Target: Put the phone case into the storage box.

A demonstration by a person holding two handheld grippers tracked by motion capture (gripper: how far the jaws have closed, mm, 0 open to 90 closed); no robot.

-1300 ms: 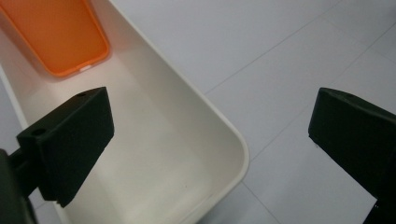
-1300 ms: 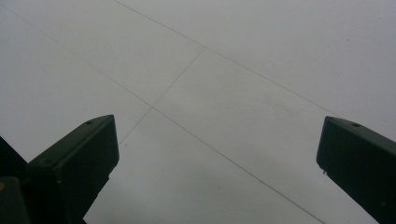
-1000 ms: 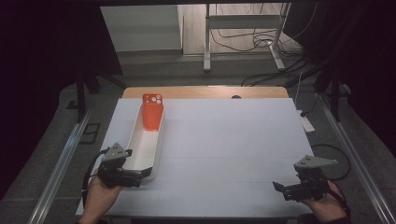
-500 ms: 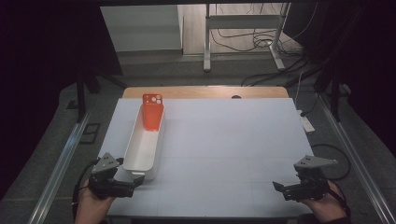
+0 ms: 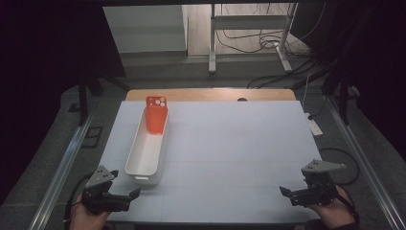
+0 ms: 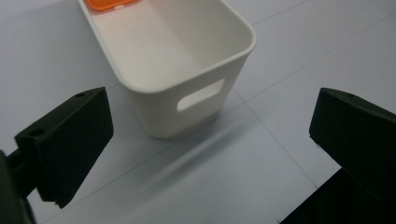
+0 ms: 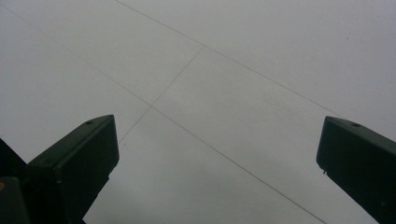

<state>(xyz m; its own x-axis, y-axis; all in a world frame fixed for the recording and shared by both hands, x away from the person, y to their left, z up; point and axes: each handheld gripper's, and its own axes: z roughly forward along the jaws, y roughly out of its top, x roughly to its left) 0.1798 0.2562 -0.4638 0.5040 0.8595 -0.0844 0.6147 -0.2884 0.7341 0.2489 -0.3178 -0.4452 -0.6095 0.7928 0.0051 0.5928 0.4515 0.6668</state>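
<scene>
White bin [image 5: 147,152] holds an orange phone case [image 5: 156,114] at left; both grippers [image 5: 125,197] [image 5: 287,193] gape wide, empty. Job looks finished; resting comes next.

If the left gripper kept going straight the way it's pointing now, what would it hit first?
Most likely the near end wall of the long white plastic bin, the end with the handle slot. The open left gripper points at it across bare white table, though the gap is hard to judge.

white table top [image 5: 230,158], floor cables [image 5: 249,40]
</scene>
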